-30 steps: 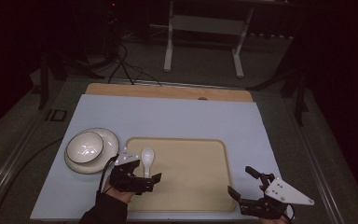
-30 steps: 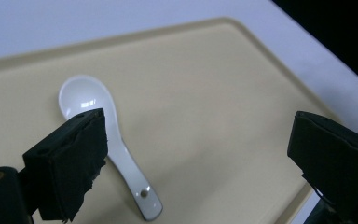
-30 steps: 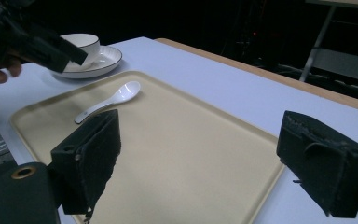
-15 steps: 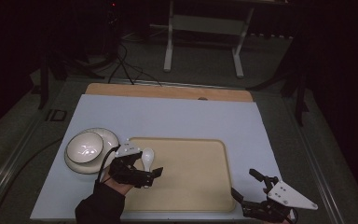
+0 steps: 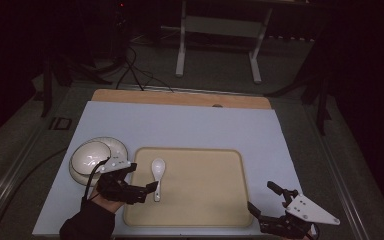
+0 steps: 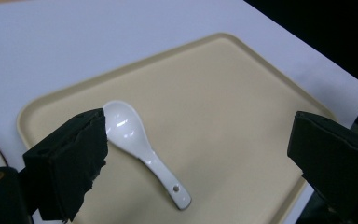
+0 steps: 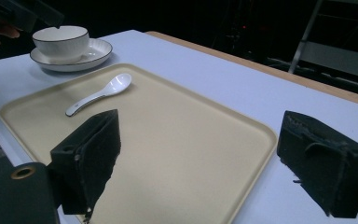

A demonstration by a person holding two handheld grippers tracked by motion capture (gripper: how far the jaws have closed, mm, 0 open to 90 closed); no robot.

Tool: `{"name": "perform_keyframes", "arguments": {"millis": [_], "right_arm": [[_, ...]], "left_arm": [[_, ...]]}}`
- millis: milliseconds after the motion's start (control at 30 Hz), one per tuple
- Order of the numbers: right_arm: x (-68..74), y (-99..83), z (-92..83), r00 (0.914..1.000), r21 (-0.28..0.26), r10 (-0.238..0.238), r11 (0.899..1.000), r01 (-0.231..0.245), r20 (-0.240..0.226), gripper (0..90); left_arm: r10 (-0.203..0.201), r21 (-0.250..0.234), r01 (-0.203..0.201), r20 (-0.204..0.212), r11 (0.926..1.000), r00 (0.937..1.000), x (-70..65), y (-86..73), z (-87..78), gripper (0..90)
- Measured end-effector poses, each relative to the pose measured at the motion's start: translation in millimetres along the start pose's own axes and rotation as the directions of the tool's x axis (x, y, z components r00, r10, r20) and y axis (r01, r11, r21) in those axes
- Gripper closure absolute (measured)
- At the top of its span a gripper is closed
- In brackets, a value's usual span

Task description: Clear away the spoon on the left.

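Dim lab: covered table [image 5: 190, 127], cables [image 5: 130, 70] on floor, metal stand [image 5: 217, 45].

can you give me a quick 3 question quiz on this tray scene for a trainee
1. True or false: the spoon lies on the tray.
2. What does the bowl stand on? A) the tray B) a saucer C) the bare table
3. Fill in: the left tool has its jaws ____ near the spoon's handle.

Key:
1. True. The spoon lies flat at the tray's left end, as the left gripper view shows.
2. B. The bowl sits on a saucer beside the tray, not on it.
3. Open. The right tool is open too, at the tray's near right corner.
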State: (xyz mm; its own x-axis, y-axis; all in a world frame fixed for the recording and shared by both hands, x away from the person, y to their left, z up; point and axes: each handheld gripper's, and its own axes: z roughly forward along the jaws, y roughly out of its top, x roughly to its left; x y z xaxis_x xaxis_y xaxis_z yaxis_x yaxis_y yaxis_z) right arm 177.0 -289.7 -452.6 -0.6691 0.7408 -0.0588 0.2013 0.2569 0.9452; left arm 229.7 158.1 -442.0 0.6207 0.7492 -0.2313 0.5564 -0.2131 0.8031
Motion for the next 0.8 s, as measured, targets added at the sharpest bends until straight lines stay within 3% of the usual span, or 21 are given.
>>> {"name": "perform_keyframes", "arguments": {"millis": [567, 700, 800], "right_arm": [[0.2, -0.3, 1.9, 1.0000, 0.012, -0.002, 1.000, 0.002, 0.000, 13.5], [-0.6, -0.5, 2.0, 1.0000, 0.014, 0.003, 1.000, -0.003, -0.005, 13.5], [-1.7, -0.8, 2.8, 1.0000, 0.014, 0.009, 1.000, -0.009, -0.002, 13.5]], "left_arm": [[-0.022, 0.005, 0.023, -0.055, 0.9997, 0.9982, 25.6, -36.0, -17.9, 5.4], [0.000, 0.006, 0.001, -0.065, 1.0000, 0.9979, 30.6, -44.3, -18.6, 5.4], [-0.007, 0.009, 0.008, -0.068, 0.9999, 0.9977, 33.3, -49.8, -19.5, 5.4]]}}
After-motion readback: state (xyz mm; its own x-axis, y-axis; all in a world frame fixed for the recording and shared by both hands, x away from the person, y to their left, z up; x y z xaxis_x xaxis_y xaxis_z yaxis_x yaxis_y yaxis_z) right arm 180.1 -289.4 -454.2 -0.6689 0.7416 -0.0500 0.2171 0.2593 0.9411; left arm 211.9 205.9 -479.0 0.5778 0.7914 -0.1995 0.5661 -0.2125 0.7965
